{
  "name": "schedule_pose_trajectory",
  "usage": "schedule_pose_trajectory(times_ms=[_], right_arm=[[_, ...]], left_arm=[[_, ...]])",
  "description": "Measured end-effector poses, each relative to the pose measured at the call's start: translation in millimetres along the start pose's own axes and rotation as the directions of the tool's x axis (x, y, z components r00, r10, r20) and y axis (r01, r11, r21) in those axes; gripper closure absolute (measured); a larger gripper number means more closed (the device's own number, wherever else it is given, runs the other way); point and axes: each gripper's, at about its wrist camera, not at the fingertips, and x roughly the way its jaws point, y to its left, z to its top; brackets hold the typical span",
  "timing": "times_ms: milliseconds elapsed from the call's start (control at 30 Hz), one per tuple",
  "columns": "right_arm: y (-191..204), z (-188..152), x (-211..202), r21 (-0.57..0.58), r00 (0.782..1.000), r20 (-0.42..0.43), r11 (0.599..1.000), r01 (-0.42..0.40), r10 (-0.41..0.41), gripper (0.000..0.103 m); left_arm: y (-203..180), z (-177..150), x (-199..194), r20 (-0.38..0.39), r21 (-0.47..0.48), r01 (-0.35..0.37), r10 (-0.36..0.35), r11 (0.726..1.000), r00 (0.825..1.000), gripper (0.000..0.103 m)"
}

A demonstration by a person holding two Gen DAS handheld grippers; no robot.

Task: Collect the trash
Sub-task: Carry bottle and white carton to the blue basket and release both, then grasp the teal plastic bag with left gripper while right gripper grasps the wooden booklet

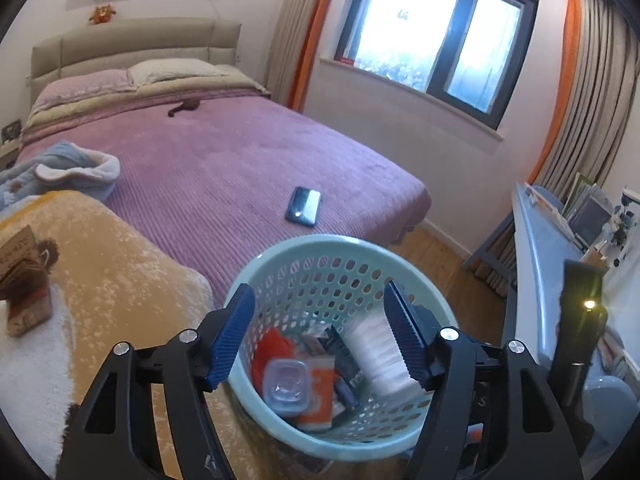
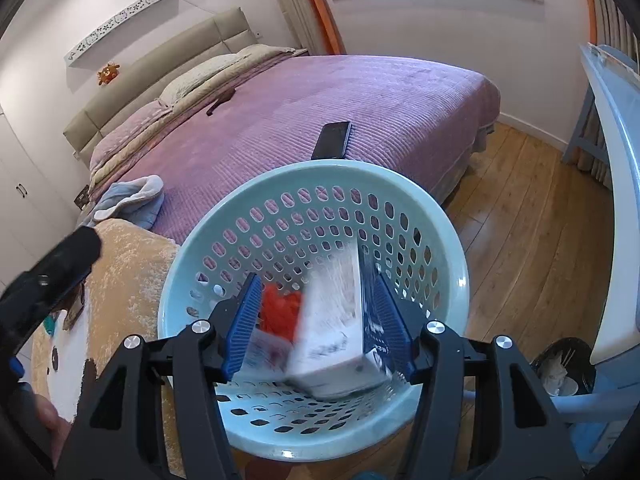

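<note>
While poised over basket (image 1: pixel 320 258), L gripper (image 1: pixel 320 338) is spread, empty; trash incl. clear cup (image 1: pixel 286 382) lies at bottom.
R view: R gripper (image 2: pixel 314 320) released; blurred white box (image 2: pixel 334 332) apparently dropping into basket (image 2: pixel 316 176).

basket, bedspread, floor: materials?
Basket: looks like moulded plastic, pale teal, slightly glossy; punched oval holes, smooth rolled rim with glints.
Bedspread: soft fabric, mauve, matte; fine ribbed rows like corduroy or quilting.
Floor: wood or wood-look laminate, satin sheen; plank seams and grain, window glare.
</note>
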Motion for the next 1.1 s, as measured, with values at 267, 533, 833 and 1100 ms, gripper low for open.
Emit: schedule_pose_trajectory(times_ms=[267, 533, 833, 1100], right_arm=[[24.7, -4.1, -21.7, -0.052, 0.998, 0.037, 0.997, -0.055, 0.057, 0.048], [100.6, -10.6, -52.9, -0.218, 0.983, 0.074, 0.964, -0.150, 0.170, 0.048], [192.0, -18.5, -49.9, -0.345, 0.960, 0.030, 0.904, -0.253, 0.280, 0.048], [262.2, -26.7, -24.8, -0.431, 0.935, -0.036, 0.838, -0.334, 0.354, 0.048]], left_arm=[[15.8, 2.6, -36.6, 0.059, -0.038, 0.020, -0.018, 0.999, 0.998, 0.036], [51.3, 11.7, -95.4, 0.147, -0.067, -0.033, 0.042, 0.997, 0.988, 0.036], [159.3, 18.7, -161.7, 0.196, -0.182, -0.205, 0.240, 0.962, 0.951, 0.036], [270.9, 15.7, -180.1, 0.129, -0.264, -0.330, 0.372, 0.906, 0.919, 0.028]])
